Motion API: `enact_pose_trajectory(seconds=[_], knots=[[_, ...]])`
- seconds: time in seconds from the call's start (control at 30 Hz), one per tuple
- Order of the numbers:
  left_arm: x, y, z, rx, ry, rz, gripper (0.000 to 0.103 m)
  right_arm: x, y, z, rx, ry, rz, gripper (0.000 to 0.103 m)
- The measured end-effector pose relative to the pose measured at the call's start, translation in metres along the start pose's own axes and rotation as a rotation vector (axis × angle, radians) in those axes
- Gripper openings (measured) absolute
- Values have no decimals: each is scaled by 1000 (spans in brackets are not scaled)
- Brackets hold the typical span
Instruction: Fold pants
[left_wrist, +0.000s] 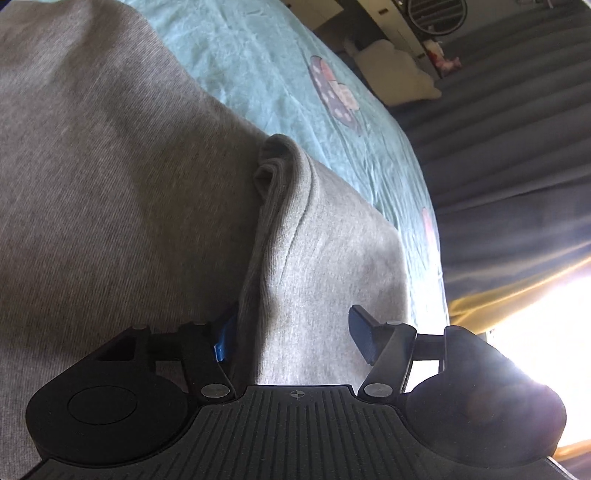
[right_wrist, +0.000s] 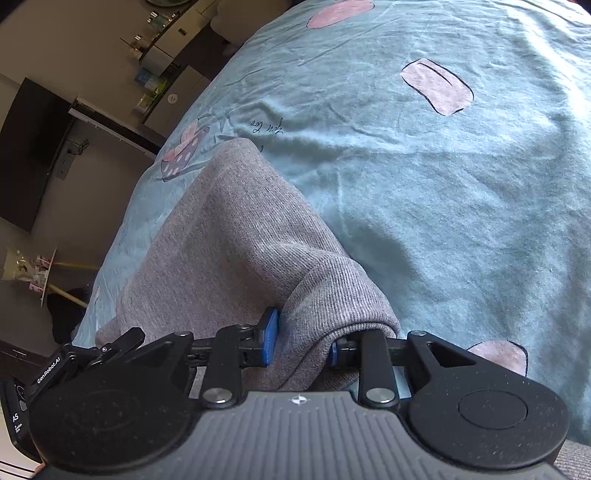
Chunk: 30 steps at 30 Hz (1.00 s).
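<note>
Grey knit pants (left_wrist: 110, 184) lie on a light blue bedsheet (left_wrist: 266, 62). In the left wrist view a raised fold of the grey cloth (left_wrist: 288, 240) runs between the fingers of my left gripper (left_wrist: 291, 332), whose jaws stand wide apart around it; the left pad is partly hidden by cloth. In the right wrist view a pant leg (right_wrist: 229, 240) stretches away over the sheet (right_wrist: 443, 184), and its ribbed end (right_wrist: 332, 295) sits between the blue pads of my right gripper (right_wrist: 303, 339), which pinches it.
The bed's edge runs along the right of the left wrist view, with dark curtains (left_wrist: 517, 147) and bright window light beyond. In the right wrist view the bed's left edge drops to a floor with a dark TV (right_wrist: 29, 147) and shelves (right_wrist: 162, 55).
</note>
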<state>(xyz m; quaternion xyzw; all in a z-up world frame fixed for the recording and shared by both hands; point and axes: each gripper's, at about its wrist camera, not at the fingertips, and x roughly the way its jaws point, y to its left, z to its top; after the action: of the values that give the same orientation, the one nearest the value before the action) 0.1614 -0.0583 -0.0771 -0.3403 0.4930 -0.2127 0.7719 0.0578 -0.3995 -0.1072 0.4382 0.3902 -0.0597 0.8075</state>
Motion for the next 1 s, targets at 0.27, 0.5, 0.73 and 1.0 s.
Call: enact_pose_trajectory(seconds=[0.27, 0.5, 0.73, 1.0], knots=[[11, -2, 1, 15, 22, 29, 59, 1, -1, 0, 9, 3, 7, 26], [24, -3, 1, -6, 57, 83, 23, 0, -1, -1, 4, 1, 10, 26], [15, -21, -1, 120, 24, 124, 17, -3, 0, -1, 5, 9, 16, 25], [-14, -41, 9, 243, -43, 120, 16, -10, 8, -4, 13, 39, 65, 23]])
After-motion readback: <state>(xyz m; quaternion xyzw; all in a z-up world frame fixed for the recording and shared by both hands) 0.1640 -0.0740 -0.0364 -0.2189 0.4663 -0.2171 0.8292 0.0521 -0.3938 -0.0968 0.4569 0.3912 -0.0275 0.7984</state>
